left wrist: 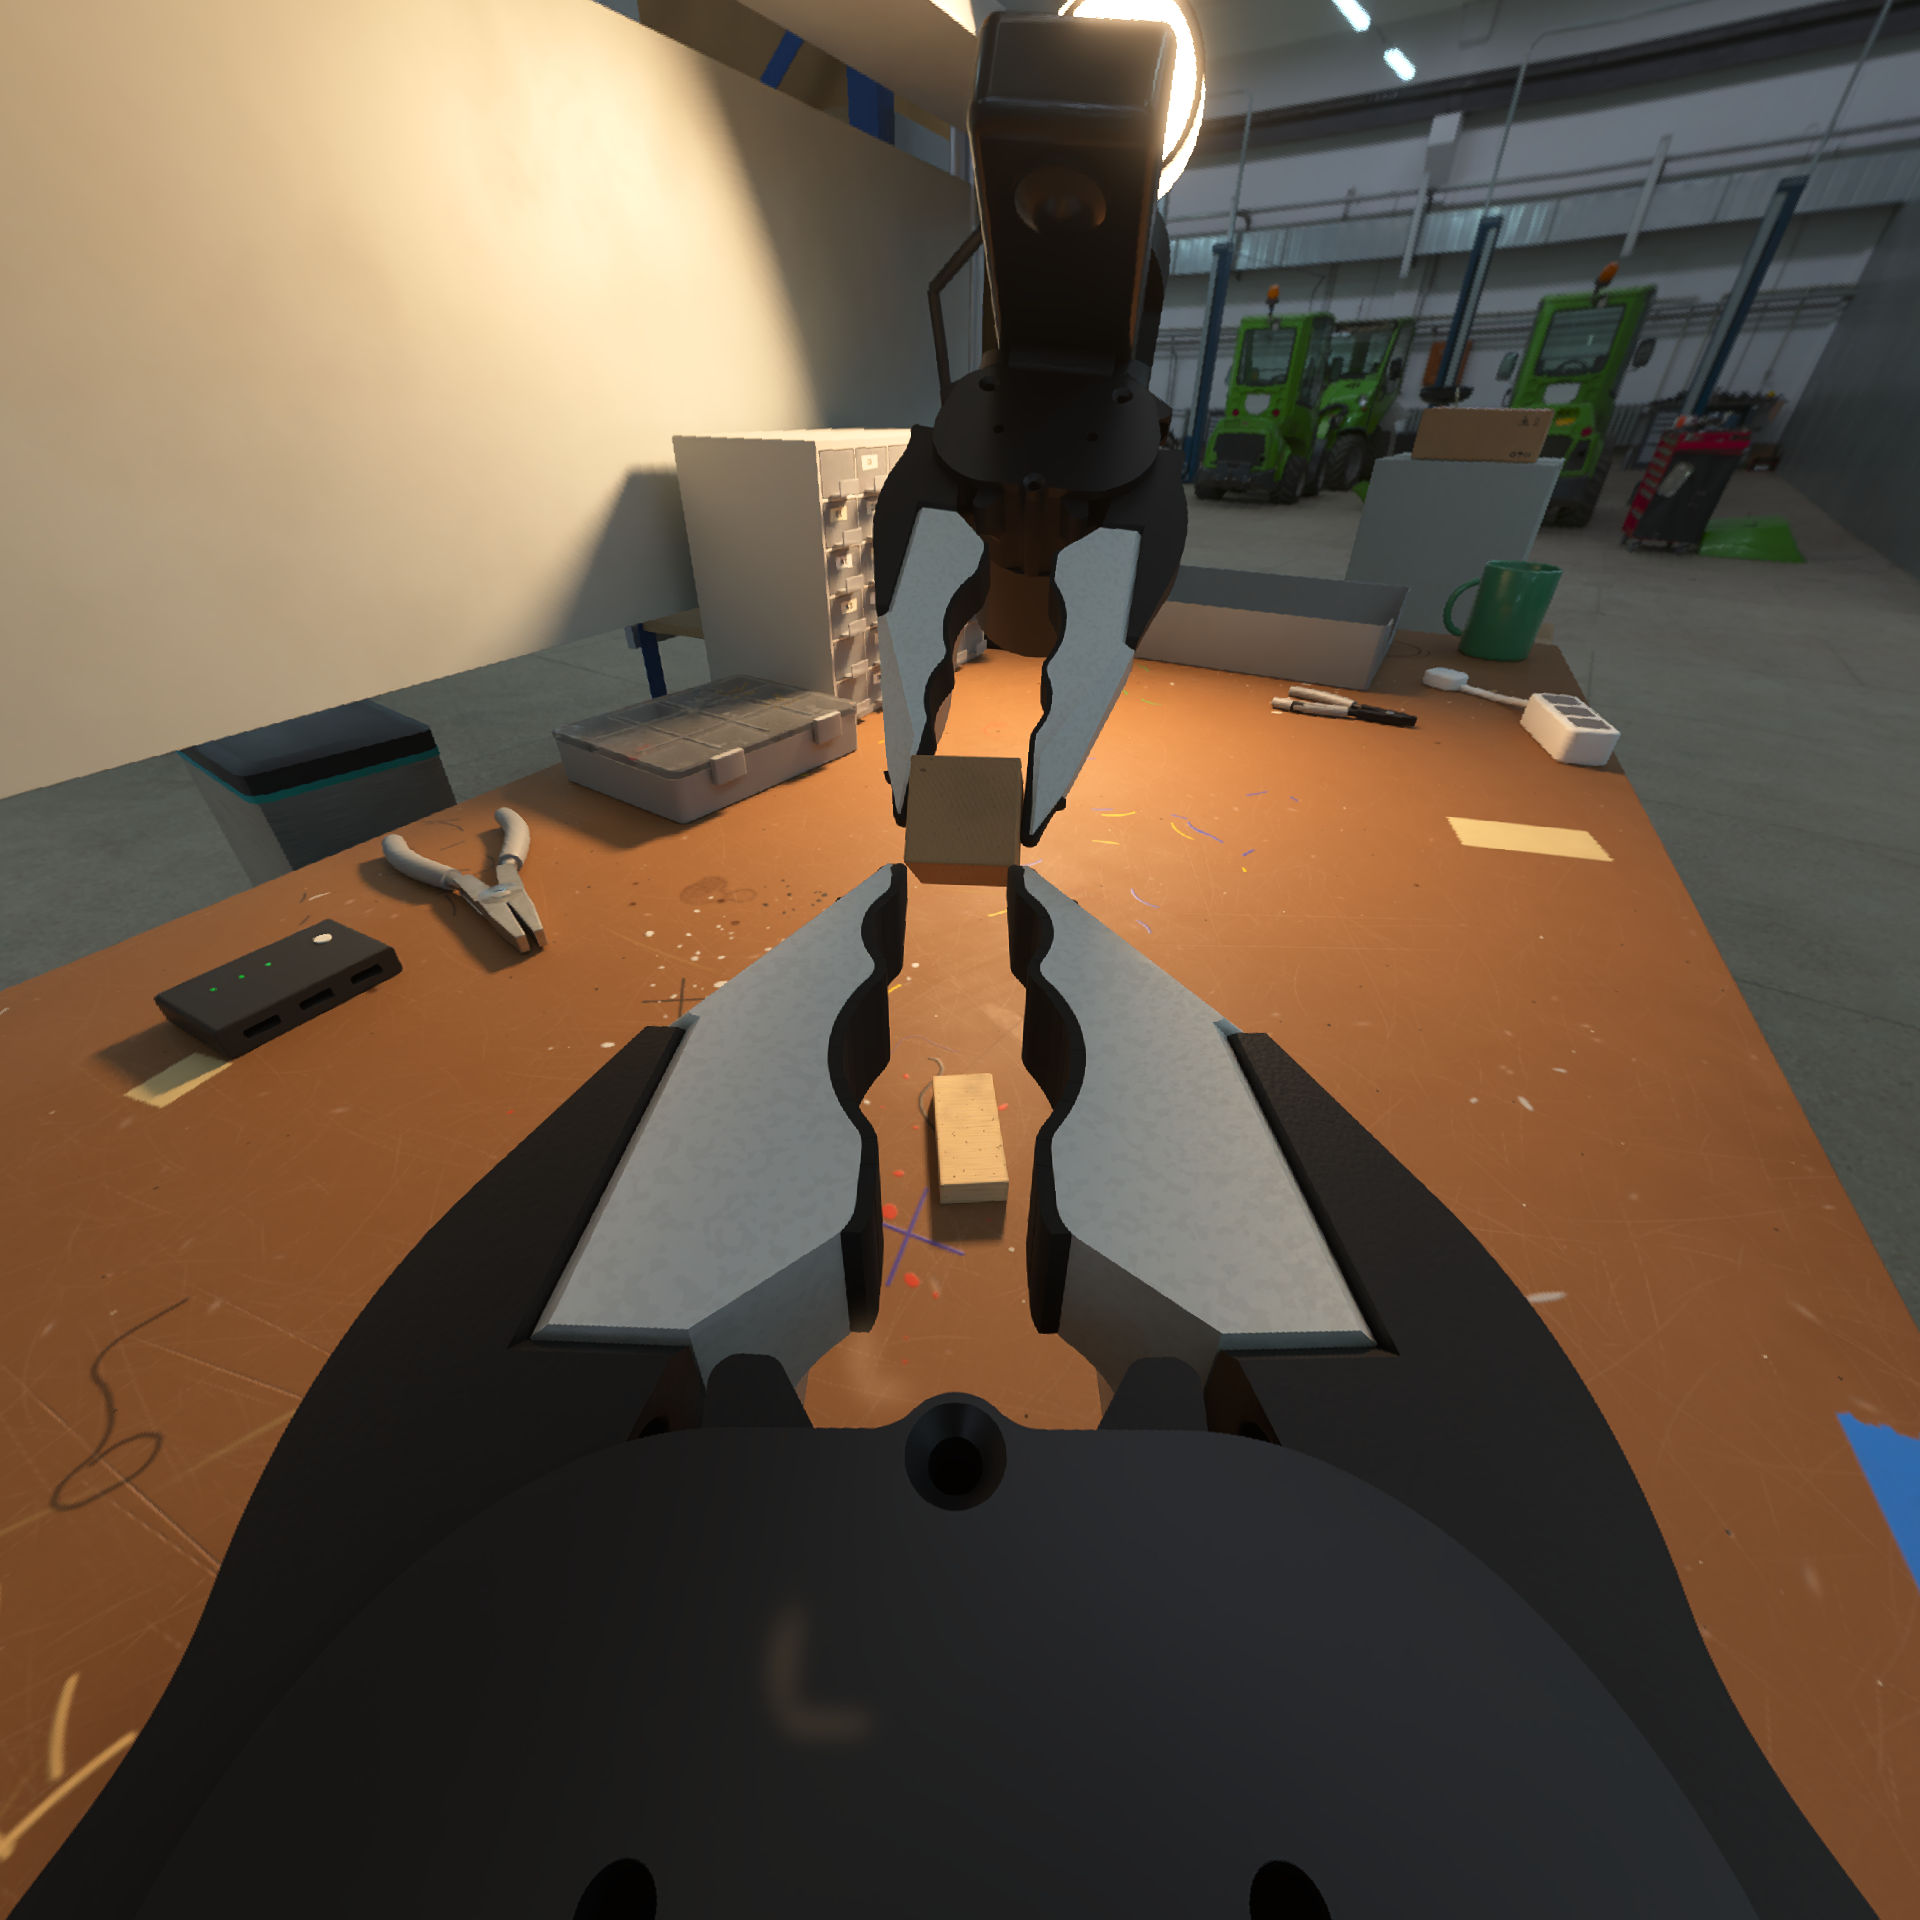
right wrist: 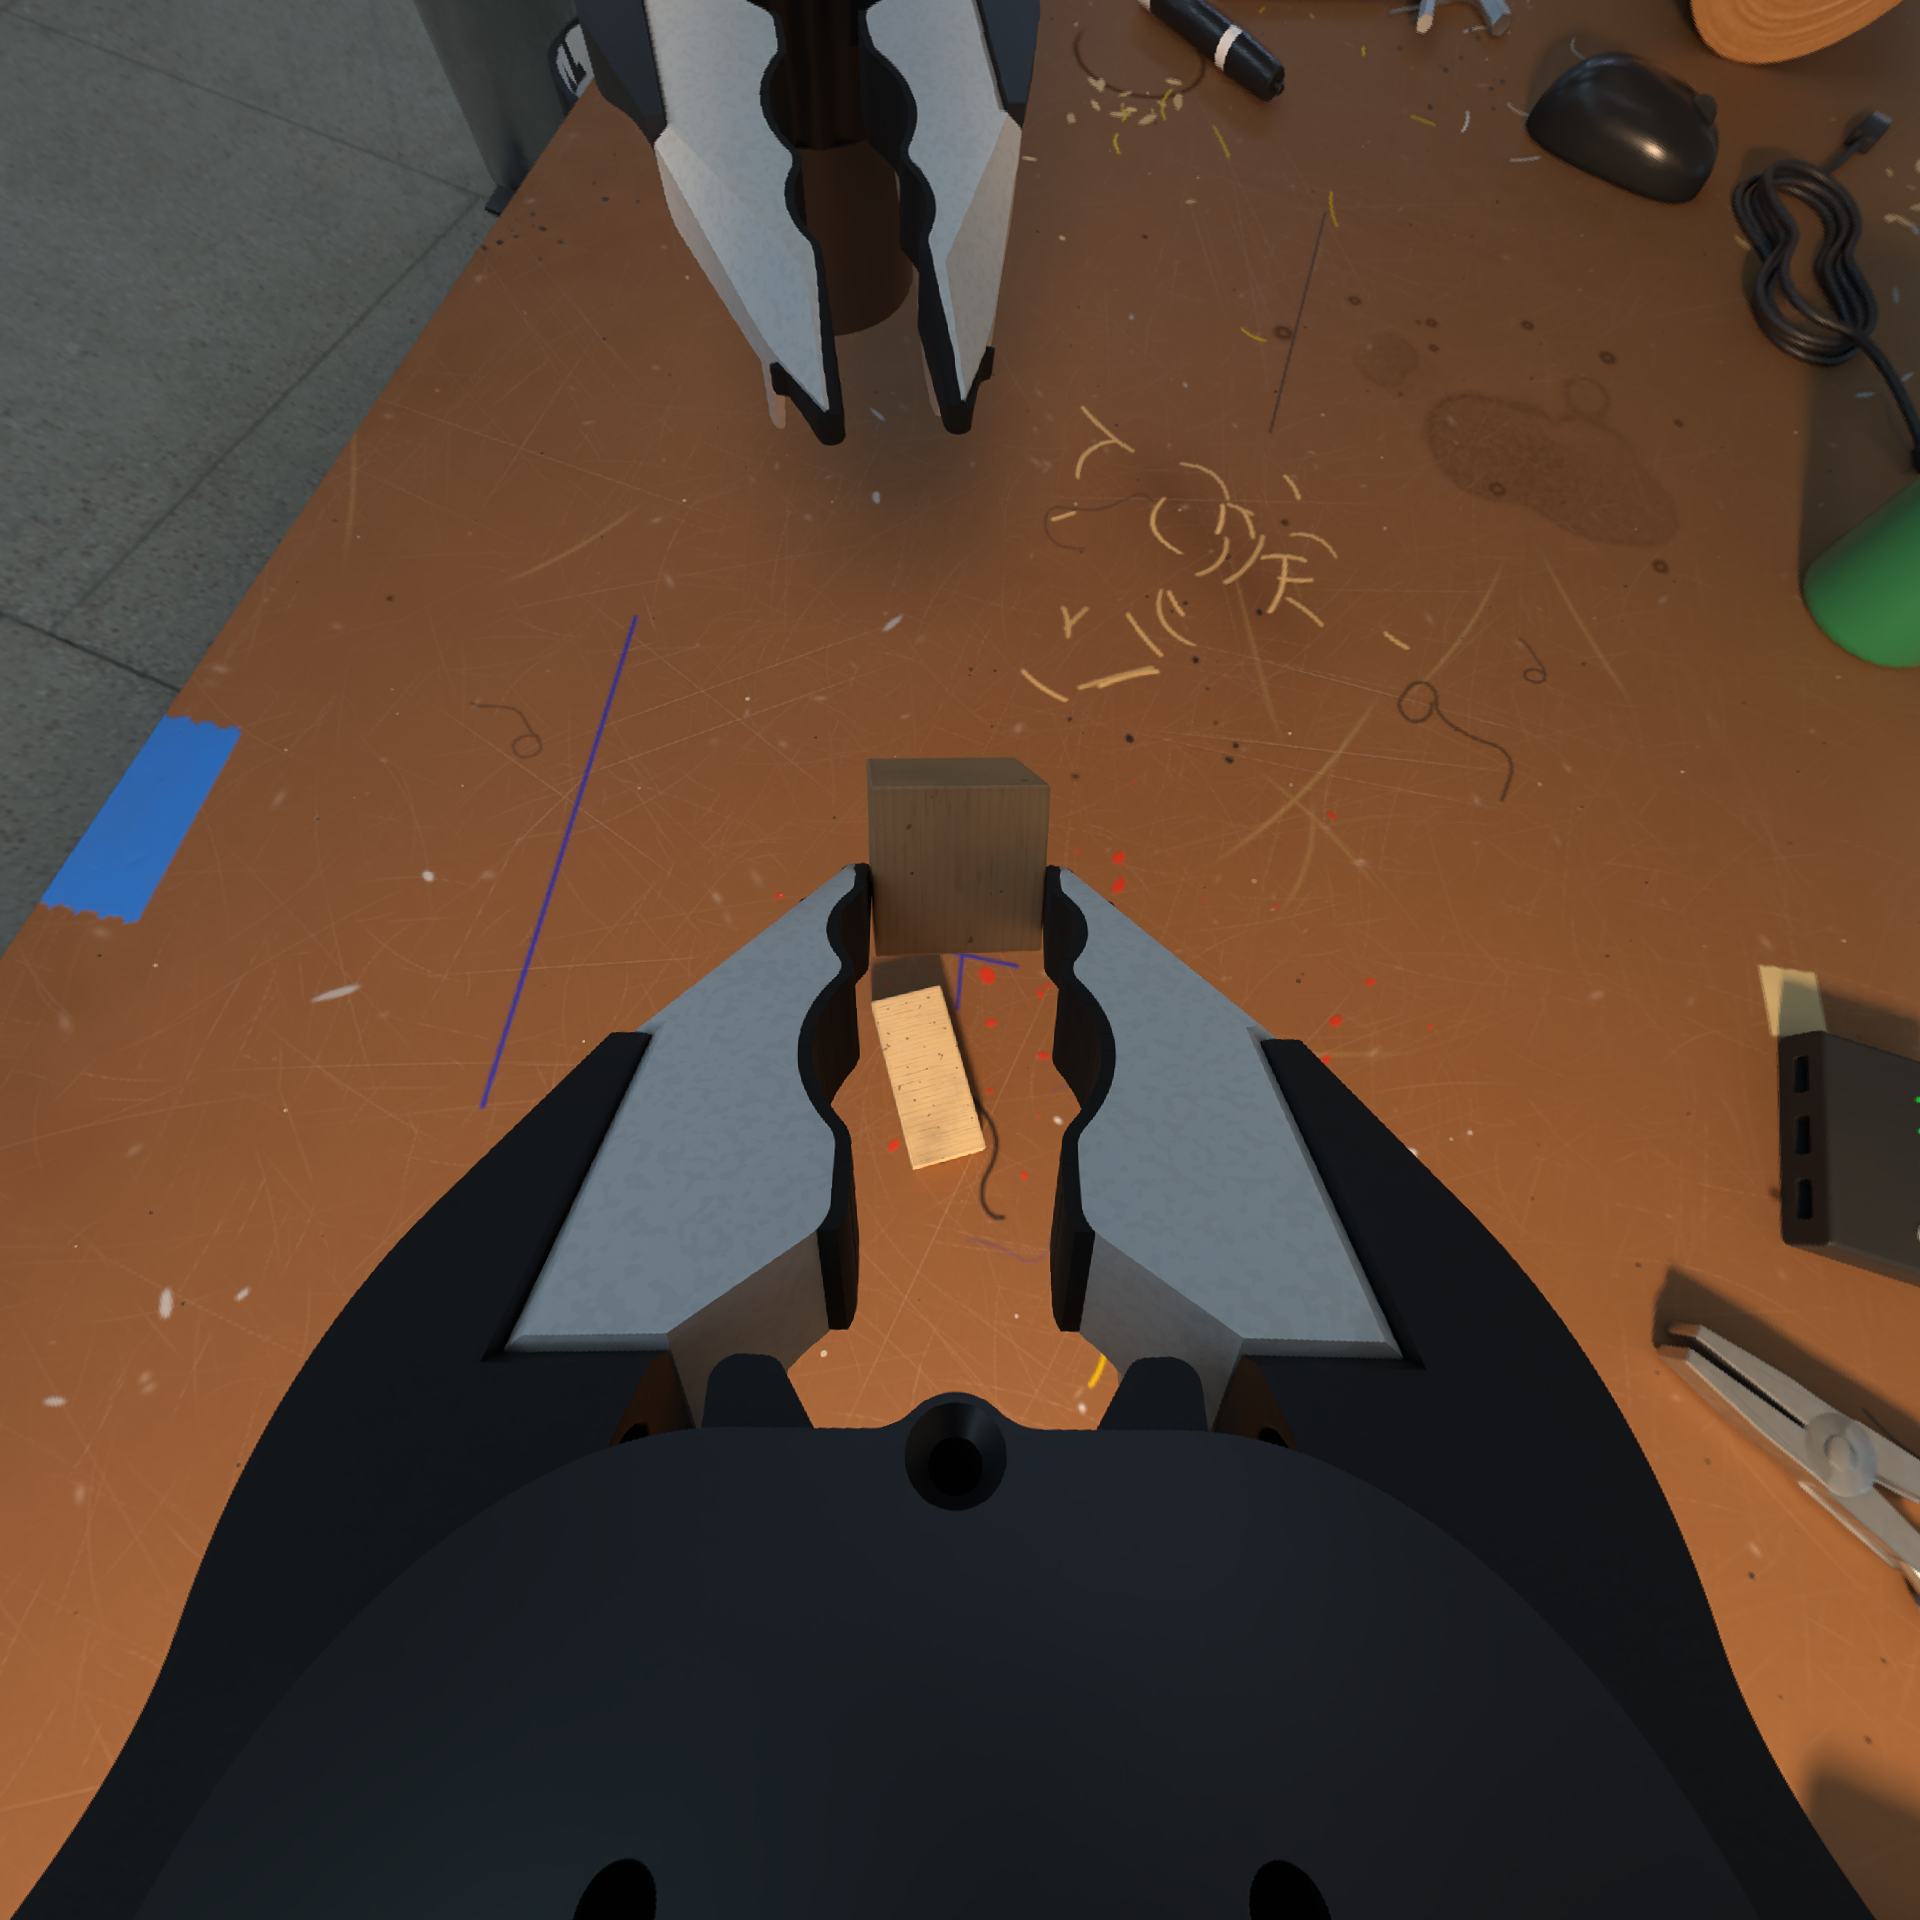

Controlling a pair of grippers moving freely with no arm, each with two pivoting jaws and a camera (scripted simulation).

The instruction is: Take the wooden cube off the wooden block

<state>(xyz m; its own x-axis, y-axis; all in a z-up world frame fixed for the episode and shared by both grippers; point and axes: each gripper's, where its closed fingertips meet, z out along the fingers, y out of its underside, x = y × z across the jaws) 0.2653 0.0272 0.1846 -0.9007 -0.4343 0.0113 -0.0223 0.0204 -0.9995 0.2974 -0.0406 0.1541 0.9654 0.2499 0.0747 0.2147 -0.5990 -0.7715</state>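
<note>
My right gripper [right wrist: 954, 883] is shut on the brown wooden cube [right wrist: 956, 852] and holds it in the air above the orange table [right wrist: 520, 520]. The pale wooden block [right wrist: 928, 1075] lies flat on the table beneath, apart from the cube. In the left wrist view the right gripper [left wrist: 961, 821] hangs down from above with the cube [left wrist: 961, 816] between its fingertips, and the block [left wrist: 968, 1138] lies below. My left gripper [left wrist: 958, 883] is slightly open and empty, pointing at the cube from a distance. It also shows at the top of the right wrist view [right wrist: 891, 421].
Pliers [left wrist: 468, 883], a black hub [left wrist: 275, 987], a clear organizer case [left wrist: 707, 743] and a drawer cabinet [left wrist: 790, 561] stand left. A grey tray [left wrist: 1278, 623], green mug [left wrist: 1507, 608], markers [left wrist: 1345, 707] and power strip [left wrist: 1569, 727] stand at the far right. A mouse [right wrist: 1626, 130] and cable [right wrist: 1813, 270] lie nearby.
</note>
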